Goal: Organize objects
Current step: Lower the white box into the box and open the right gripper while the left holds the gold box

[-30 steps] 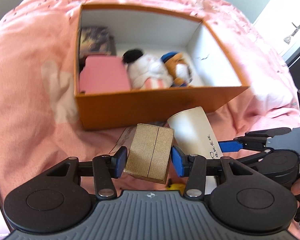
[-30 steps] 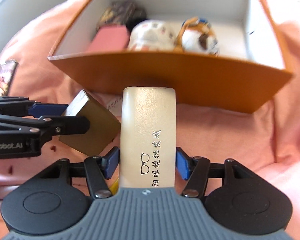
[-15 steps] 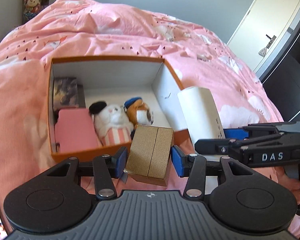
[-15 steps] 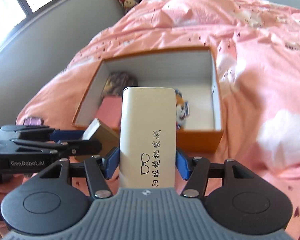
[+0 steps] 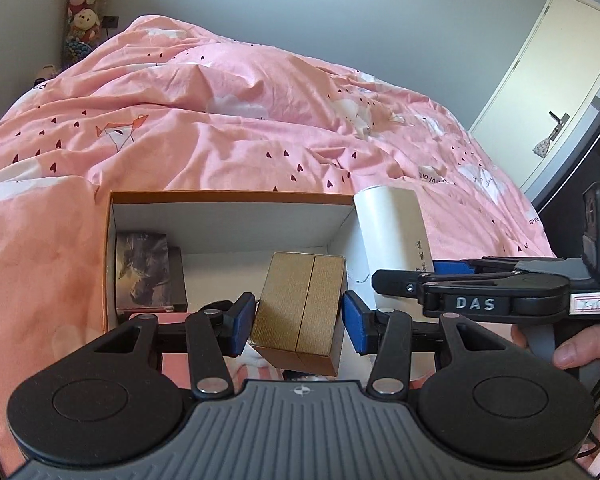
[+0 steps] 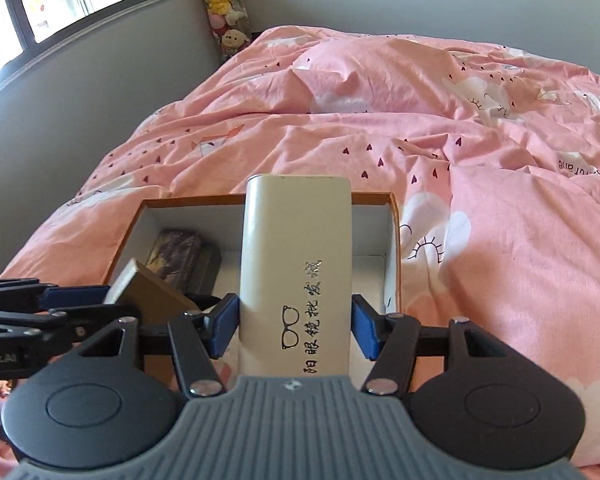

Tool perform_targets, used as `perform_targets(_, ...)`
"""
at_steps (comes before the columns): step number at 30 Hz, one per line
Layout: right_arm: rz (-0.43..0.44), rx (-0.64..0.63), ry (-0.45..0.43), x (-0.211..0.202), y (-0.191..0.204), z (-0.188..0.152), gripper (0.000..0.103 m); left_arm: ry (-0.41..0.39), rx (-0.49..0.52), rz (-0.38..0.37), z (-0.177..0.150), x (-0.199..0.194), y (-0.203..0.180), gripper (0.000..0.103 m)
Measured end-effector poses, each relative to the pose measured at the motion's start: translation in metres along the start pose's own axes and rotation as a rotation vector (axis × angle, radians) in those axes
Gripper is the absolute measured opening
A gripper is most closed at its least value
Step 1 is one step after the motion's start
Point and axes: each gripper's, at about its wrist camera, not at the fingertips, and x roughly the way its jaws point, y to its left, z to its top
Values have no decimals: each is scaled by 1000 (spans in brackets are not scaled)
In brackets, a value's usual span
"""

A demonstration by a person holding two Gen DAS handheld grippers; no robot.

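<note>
My left gripper (image 5: pixel 299 322) is shut on a small gold-brown box (image 5: pixel 300 312), held over the near part of an orange cardboard box (image 5: pixel 228 197) with white inner walls. My right gripper (image 6: pixel 293 328) is shut on a cream glasses case (image 6: pixel 296 264) printed with a glasses icon, held above the same orange box (image 6: pixel 188 201). In the left wrist view the glasses case (image 5: pixel 396 232) and right gripper (image 5: pixel 452 276) are on the right. In the right wrist view the gold box (image 6: pixel 152 296) and left gripper (image 6: pixel 96 304) are at lower left.
Inside the orange box a dark printed pack (image 5: pixel 142 270) leans at the left wall; a bit of pink shows below it. The box sits on a pink duvet (image 5: pixel 260 112). Plush toys (image 6: pixel 224 4) stand in the far corner, a door (image 5: pixel 560 64) at right.
Both grippers rose and tilted up with their loads, from in front of the orange box to above it. The plush toys inside the box are now hidden behind the grippers.
</note>
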Motion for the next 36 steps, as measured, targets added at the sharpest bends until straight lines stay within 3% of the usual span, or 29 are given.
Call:
perform_targets(8,-122,9,110,70,-10,-3,61,37,-26,-17,6,26,12,54)
perform_targets(20,-295,-129,251,106,14,-16,62,67,-68,-42,13,46,30,54)
perform_targets(36,-233,-166,310,101,9,-6,63,85,-55,-33,26,59,24,54)
